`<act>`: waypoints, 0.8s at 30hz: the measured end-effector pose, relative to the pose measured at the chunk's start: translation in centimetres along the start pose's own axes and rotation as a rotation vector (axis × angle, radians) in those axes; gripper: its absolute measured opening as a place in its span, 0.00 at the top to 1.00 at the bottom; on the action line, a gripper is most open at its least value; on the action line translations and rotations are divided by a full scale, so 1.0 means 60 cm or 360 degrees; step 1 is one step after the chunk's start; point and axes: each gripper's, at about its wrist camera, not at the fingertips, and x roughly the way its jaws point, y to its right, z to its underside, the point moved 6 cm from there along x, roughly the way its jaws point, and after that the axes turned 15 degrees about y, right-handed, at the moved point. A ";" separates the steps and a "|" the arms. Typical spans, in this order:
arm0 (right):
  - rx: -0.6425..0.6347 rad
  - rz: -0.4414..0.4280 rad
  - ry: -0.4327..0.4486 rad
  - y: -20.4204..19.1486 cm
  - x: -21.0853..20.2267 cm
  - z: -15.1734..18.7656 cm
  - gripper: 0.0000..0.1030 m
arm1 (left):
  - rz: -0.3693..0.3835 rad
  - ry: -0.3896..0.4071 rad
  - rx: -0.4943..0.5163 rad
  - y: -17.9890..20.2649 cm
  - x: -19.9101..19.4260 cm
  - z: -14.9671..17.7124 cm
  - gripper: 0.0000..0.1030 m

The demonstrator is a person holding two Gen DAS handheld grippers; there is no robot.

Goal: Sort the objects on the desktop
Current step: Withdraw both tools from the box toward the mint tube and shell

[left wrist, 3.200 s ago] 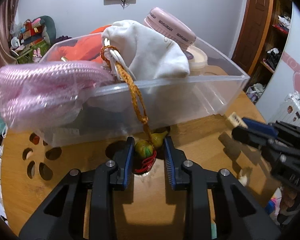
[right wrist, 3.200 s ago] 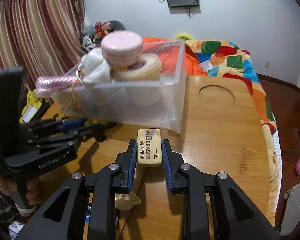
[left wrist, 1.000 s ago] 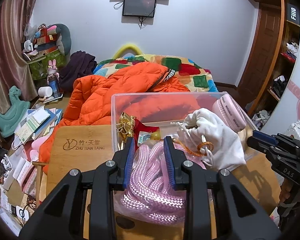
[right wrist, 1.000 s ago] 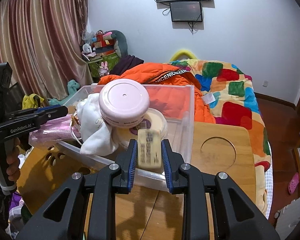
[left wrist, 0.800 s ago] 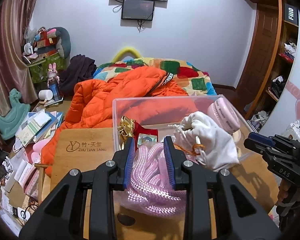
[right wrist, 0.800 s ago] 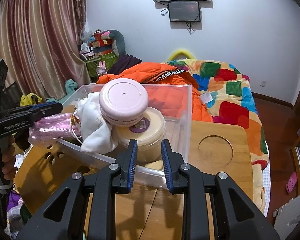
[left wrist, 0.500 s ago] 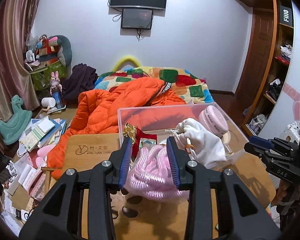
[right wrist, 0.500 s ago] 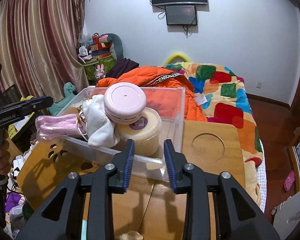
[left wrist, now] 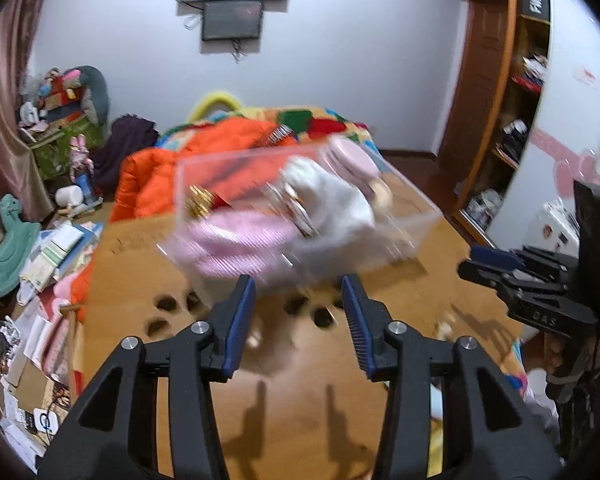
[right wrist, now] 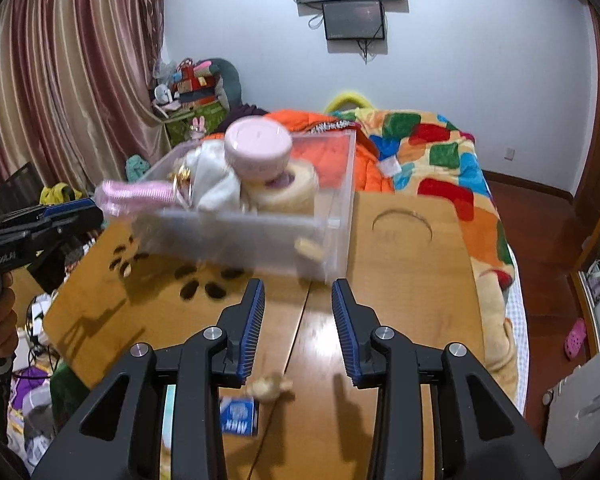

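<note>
Two hand-held grippers, both released, jaws spread wide with nothing between them. Left hand-held gripper (left wrist: 297,300) raised above the wooden tabletop (left wrist: 291,412), blue-ribbed fingers (left wrist: 239,320) apart; right hand-held gripper (right wrist: 297,300) likewise parted over the same tabletop.

Straight ahead of each, just beyond the fingertips: clear plastic bin (right wrist: 259,236), blurred in both views, resting on the tabletop. Inside it, seen from the right wrist: pink round jar (right wrist: 257,150) on top, cream tape roll (right wrist: 287,192) beneath and slightly right of it, white cloth pouch (right wrist: 213,184) to the left of the jar, and pink coiled rope (right wrist: 137,196) spilling over the bin's left end. Pale eraser (right wrist: 308,249) low inside the bin's near right corner, showing through the wall. From the left wrist: the same pink coiled rope (left wrist: 235,240) against the near wall, white cloth pouch (left wrist: 332,196) behind and to the right, pink round jar (left wrist: 350,156) farther right, and a gold-and-red ornament (left wrist: 205,200) toward the back left.

Near the right hand-held gripper, between and below its fingers: small beige lump (right wrist: 267,386) on the tabletop, with a blue-and-white packet (right wrist: 237,420) just left of it.

Beyond the bin: orange jacket (left wrist: 171,168) on a bed with a patchwork quilt (right wrist: 440,160).
</note>
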 end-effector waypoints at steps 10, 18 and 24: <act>0.0092 -0.0026 -0.0121 -0.004 -0.022 0.073 0.69 | 0.0196 -0.0246 0.0011 0.080 0.000 0.114 0.57; 0.0135 -0.0026 -0.0134 -0.005 -0.032 0.087 0.69 | 0.0242 -0.0291 0.0006 0.116 -0.021 0.144 0.43; 0.0134 -0.0050 -0.0159 -0.015 -0.023 0.096 0.69 | 0.0252 -0.0308 0.0007 0.139 -0.001 0.146 0.43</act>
